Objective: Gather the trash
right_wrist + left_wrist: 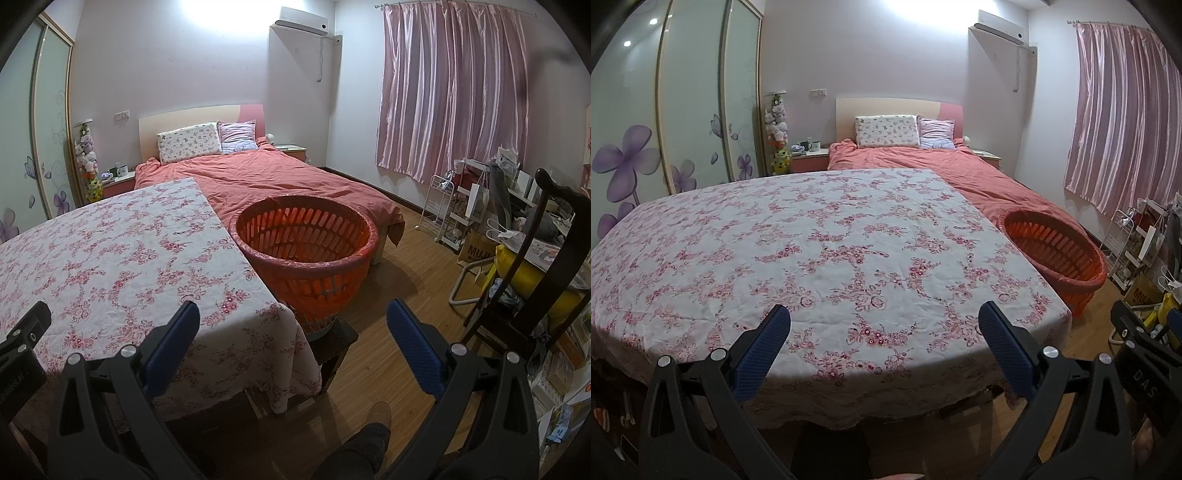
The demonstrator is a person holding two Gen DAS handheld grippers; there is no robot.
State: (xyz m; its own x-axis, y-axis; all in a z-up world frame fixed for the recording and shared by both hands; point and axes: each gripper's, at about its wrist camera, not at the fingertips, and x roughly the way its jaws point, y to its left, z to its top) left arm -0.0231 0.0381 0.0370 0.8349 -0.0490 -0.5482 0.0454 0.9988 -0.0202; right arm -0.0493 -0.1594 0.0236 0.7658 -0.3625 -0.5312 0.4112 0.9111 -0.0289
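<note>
A bedroom: a bed (266, 177) with a salmon cover stands at the far wall, pink curtains (450, 92) hang on the right, and the near surface (812, 240) wears a floral cloth. No trash shows anywhere on that cloth in either view. Just beside the surface's right edge stands an orange slatted basket (306, 251) lined with a thin bag, raised on a dark stool; nothing can be made out inside it. The left tongs (882, 347) hover wide over the near edge of the cloth, holding nothing. The right tongs (293, 347) are likewise wide and unloaded, aimed toward the basket. The basket looks light and stiff; its rolled rim seems the best hold, though the liner may slip.
</note>
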